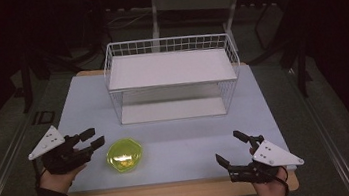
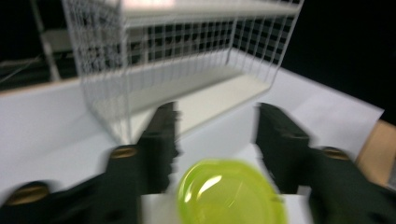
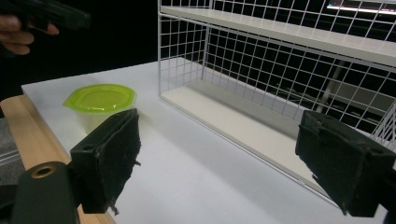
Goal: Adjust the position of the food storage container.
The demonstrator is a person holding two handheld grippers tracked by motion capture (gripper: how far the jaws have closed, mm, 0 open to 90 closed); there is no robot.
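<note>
Left tool: at the surface's left edge we see its jaws apart and empty, aimed at the container just beside it; a grey three-cornered plate sits on top.
Container: we note a translucent yellow-green plastic container with a lid resting on the pale blue surface, near the front, left of centre; in the left gripper view it lies low between the blurred jaws.
Rack: we find a white wire two-tier shelf rack standing at the back centre, both shelves bare.
Right tool: at the front right we see its jaws wide apart, empty, well apart from the container.
</note>
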